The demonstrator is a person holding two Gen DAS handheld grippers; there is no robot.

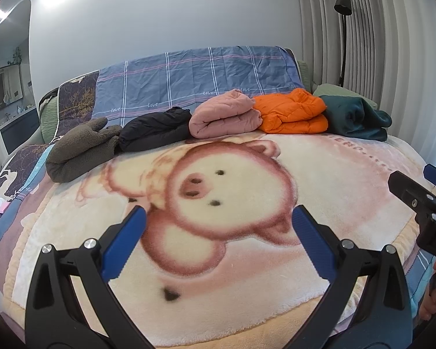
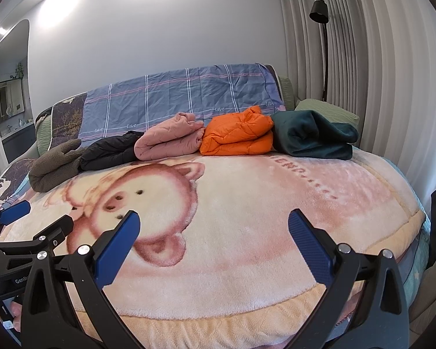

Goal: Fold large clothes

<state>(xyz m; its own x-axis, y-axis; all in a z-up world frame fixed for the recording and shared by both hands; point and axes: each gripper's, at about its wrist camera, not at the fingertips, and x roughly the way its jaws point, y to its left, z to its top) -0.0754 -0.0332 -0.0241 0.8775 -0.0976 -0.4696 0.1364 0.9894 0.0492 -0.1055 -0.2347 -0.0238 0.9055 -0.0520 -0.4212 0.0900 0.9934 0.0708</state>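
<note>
Several folded clothes lie in a row at the far side of the bed: a grey-brown fleece point(image 1: 78, 151) point(image 2: 55, 165), a black jacket point(image 1: 157, 129) point(image 2: 110, 149), a pink quilted garment point(image 1: 223, 116) point(image 2: 168, 138), an orange padded jacket point(image 1: 292, 112) point(image 2: 238, 135) and a dark teal garment point(image 1: 354, 119) point(image 2: 314, 133). My left gripper point(image 1: 218, 215) is open and empty above the blanket's near part. My right gripper point(image 2: 213, 218) is open and empty beside it. Each gripper shows at the edge of the other's view: the right one point(image 1: 415, 197), the left one point(image 2: 32, 218).
A plush pink and cream blanket with a pig picture point(image 1: 218, 192) point(image 2: 247, 203) covers the bed. A blue checked sheet point(image 1: 194, 81) drapes the headboard. Curtains and a black floor lamp point(image 1: 343, 29) stand at the right, an arched opening point(image 1: 11, 72) at the left.
</note>
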